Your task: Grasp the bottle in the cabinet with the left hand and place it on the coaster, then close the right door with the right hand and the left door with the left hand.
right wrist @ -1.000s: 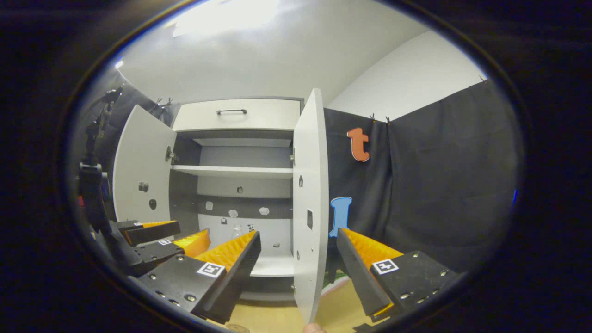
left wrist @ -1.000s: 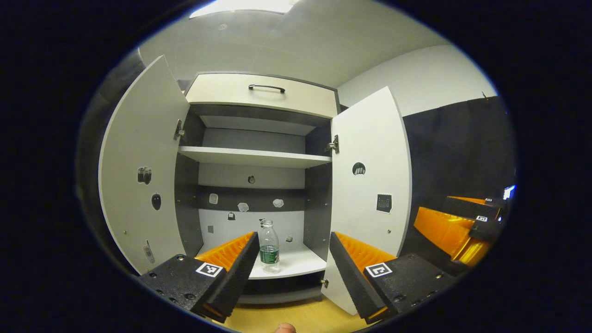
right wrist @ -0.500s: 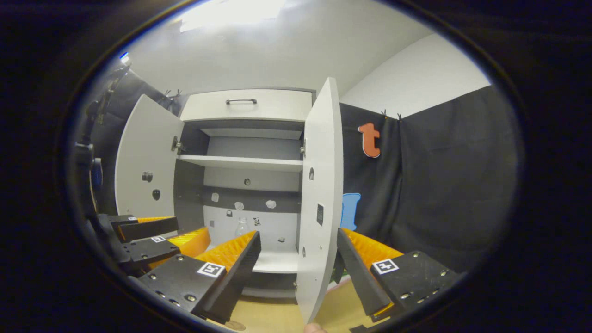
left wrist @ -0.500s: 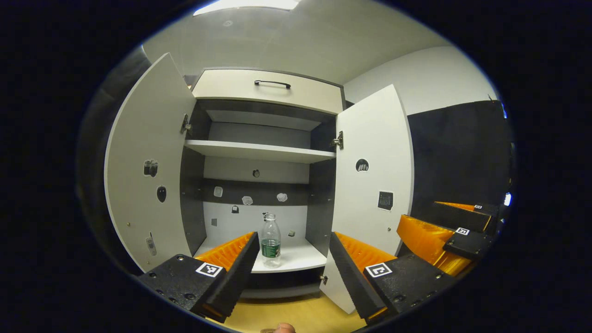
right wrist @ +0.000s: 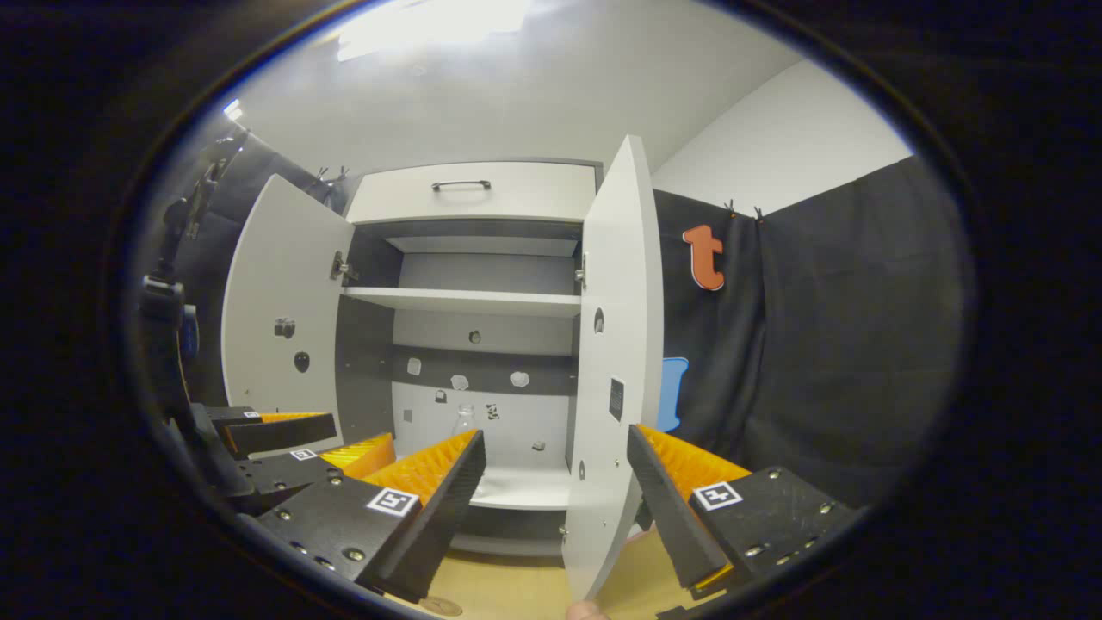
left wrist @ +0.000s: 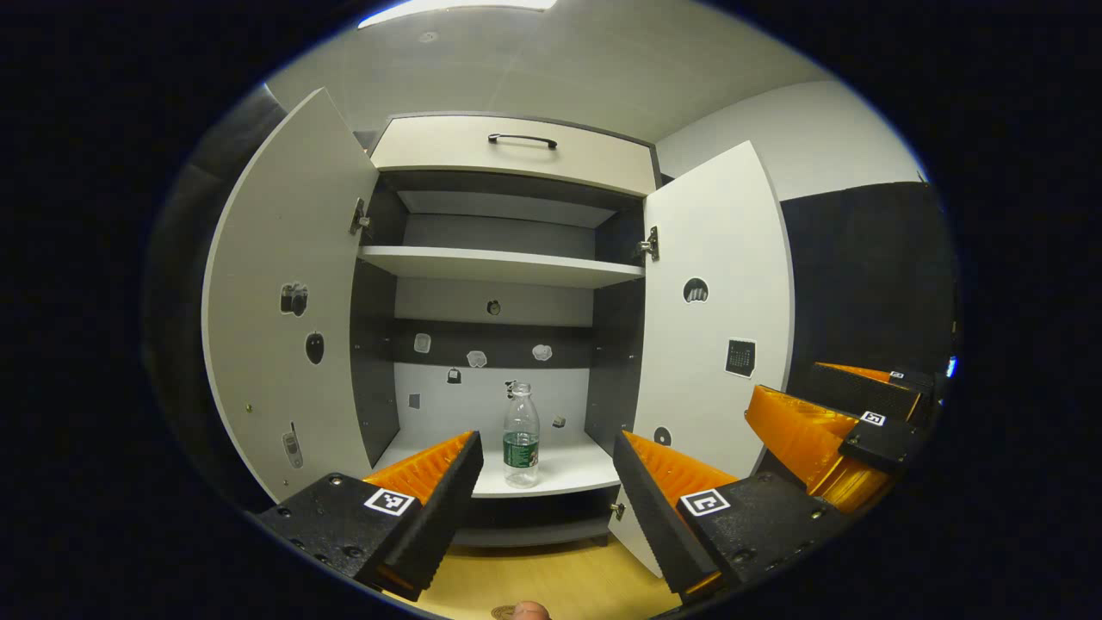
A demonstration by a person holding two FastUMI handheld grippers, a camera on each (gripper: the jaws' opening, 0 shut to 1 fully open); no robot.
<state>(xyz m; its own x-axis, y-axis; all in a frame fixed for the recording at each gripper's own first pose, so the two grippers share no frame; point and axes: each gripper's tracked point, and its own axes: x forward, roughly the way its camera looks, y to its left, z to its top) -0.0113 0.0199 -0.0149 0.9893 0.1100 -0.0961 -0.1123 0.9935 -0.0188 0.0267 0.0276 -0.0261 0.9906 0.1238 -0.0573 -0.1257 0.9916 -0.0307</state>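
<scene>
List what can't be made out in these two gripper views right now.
- Clear plastic bottle with green label, right gripper view: its body sits behind the right gripper's own finger; just the neck shows.
- Small stickers on the white cabinet's back wall, left gripper view: too small to identify.
- Round coaster, left gripper view: cut off at the bottom edge, so its material is unclear.

The doors are showing white at left and right of the frame, the cabinet inside dark grey. At lower centre, the clear bottle is wearing a green label above the tan floor.
</scene>
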